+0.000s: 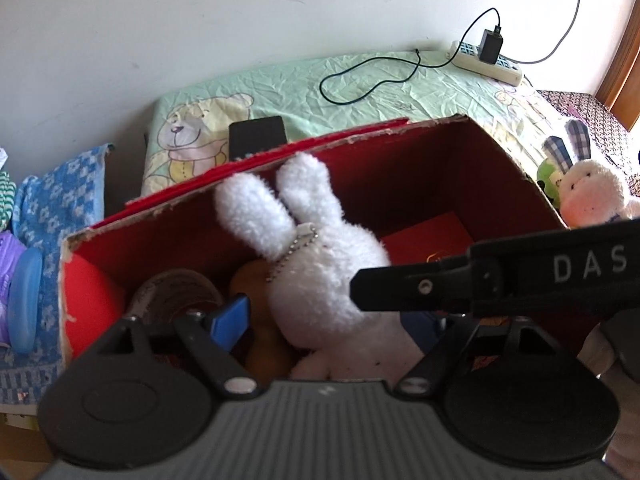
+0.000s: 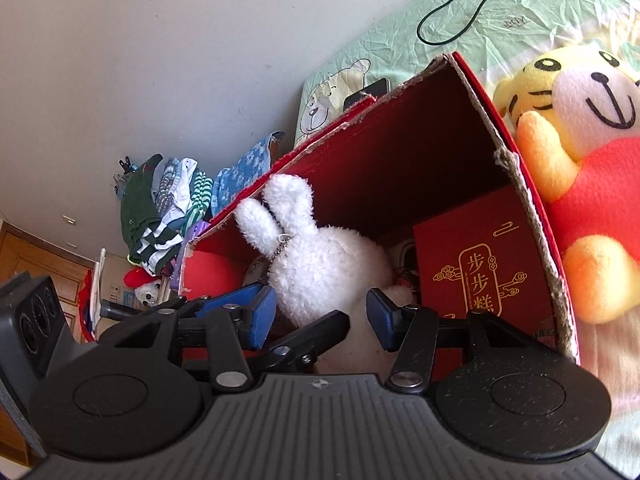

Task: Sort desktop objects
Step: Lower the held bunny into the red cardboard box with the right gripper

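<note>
From my left claw I can see only 1 blue pad; the other is hidden behind the black arm of my right claw, which crosses in front, so I cannot tell whether the left claw is spread or clenched. My right claw is released, its 2 blue pads standing apart with the white rabbit toy just in front of the gap, not pinched. That rabbit sits inside the red cardboard box, ears up against the far wall, a small bead chain at its neck; its lower half is cut off behind both claw bodies. Under and beside it are things I can hardly make out: something brown, a round roll of tape or the like, and a red shape in the left corner. A red packet with gold Chinese lettering stands in the box at the right, its foot hidden. Outside, a yellow tiger toy in red lies touching the box's right wall, and a pale sheep-like toy with checked ears sits near that corner. Behind the box lie a dark phone-like slab, partly screened by the rim, a looped black cable and a power strip with a charger on the green bear-print sheet.
</note>
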### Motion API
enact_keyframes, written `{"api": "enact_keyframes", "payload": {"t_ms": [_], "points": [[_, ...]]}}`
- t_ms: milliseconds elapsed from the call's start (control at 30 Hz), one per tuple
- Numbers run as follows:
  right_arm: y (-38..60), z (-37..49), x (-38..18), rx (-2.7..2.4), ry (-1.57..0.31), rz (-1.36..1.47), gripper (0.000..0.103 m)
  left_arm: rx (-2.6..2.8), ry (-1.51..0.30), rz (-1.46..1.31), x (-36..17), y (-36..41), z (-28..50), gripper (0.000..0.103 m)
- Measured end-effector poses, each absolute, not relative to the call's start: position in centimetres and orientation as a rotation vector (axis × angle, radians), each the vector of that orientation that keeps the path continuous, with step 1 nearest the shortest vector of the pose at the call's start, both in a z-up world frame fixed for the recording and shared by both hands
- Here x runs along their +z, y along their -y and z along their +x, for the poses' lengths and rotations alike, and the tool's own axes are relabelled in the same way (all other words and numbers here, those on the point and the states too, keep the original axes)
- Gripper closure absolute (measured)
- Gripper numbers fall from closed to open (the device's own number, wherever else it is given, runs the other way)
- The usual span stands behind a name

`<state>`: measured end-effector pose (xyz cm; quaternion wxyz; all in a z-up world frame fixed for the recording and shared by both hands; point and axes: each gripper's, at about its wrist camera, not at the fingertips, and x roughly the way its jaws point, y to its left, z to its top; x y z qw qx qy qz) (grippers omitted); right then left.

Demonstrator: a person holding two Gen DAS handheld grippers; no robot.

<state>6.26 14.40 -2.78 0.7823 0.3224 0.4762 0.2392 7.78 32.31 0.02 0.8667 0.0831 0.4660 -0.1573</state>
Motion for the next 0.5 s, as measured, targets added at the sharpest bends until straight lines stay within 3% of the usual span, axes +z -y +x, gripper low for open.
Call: {"api": "enact_keyframes", "payload": {"t_ms": [500], "points": [[-14.9,6.4,-3.8,0.485,-1.12,0.768,0.05,-0.224,-1.007,0.193,-0.4,-31.9,7.6,0.018]]}}
